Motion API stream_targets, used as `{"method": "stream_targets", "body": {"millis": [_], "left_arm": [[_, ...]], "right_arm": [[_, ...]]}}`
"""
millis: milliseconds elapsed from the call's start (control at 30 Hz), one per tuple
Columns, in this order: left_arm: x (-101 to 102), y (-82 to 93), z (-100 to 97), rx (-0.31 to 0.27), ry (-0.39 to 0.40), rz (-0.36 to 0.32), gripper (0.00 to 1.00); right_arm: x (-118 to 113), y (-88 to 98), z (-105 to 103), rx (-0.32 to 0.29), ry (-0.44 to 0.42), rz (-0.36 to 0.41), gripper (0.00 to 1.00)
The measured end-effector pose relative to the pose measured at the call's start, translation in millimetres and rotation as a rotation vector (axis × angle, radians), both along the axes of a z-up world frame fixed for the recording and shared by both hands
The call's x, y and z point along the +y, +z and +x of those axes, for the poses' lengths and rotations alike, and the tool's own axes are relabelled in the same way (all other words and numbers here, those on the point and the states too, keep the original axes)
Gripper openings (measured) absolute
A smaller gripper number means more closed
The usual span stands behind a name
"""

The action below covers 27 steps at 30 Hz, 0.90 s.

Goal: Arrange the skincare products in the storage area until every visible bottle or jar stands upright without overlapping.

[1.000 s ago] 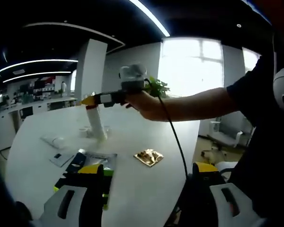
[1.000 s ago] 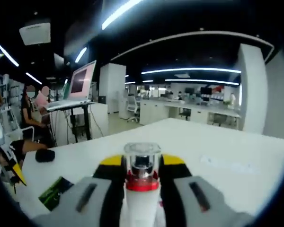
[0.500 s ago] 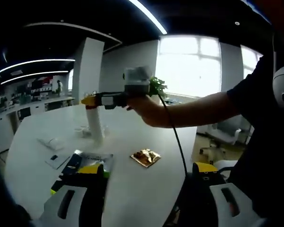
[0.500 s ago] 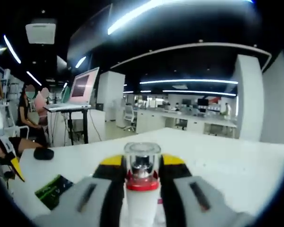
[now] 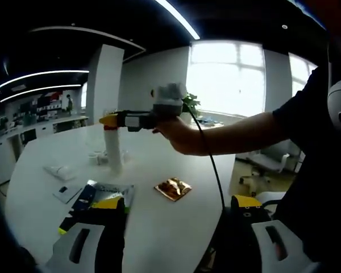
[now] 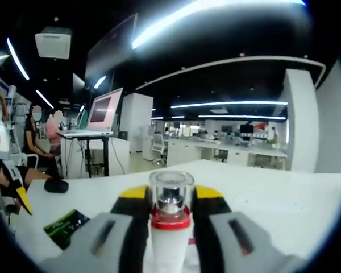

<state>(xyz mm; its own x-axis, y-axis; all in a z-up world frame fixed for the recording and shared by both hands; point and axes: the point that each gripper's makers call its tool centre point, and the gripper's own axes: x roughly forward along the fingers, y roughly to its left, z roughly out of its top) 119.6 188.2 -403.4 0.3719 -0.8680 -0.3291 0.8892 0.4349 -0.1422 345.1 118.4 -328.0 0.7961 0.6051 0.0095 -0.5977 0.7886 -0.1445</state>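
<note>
Left gripper view: the left gripper (image 5: pixel 176 239) stands wide and empty over the table's (image 5: pixel 159 222) near edge. Past it the right gripper (image 5: pixel 111 120) clamps the top of a tall white bottle (image 5: pixel 113 152), upright near the table's middle; whether its base touches the surface I cannot tell. A gold packet (image 5: pixel 173 188) and a dark pouch (image 5: pixel 105 196) lie flat closer in.

Right gripper view: the right gripper (image 6: pixel 170 224) pinches the bottle (image 6: pixel 169 239) just under its clear cap (image 6: pixel 171 190). The bottle looks light, rigid and smooth, so it could slip or swing; a grip lower on the body would likely steady it.
</note>
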Motion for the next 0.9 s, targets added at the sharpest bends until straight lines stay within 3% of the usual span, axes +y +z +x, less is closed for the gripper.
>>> {"method": "stream_targets", "body": {"millis": [367, 667, 900], "left_arm": [[-2, -0.4, -0.3, 0.005, -0.006, 0.002, 0.77], [-2, -0.5, -1.7, 0.005, -0.012, -0.001, 0.77], [-1, -1.0, -2.0, 0.004, -0.011, -0.004, 0.76]], "right_arm": [[-1, 2.2, 5, -0.021, -0.024, -0.065, 0.30], [-11, 4.4, 21, 0.013, -0.048, 0.002, 0.31], [-11, 2.8, 29, 0.016, -0.062, 0.007, 0.39]]}}
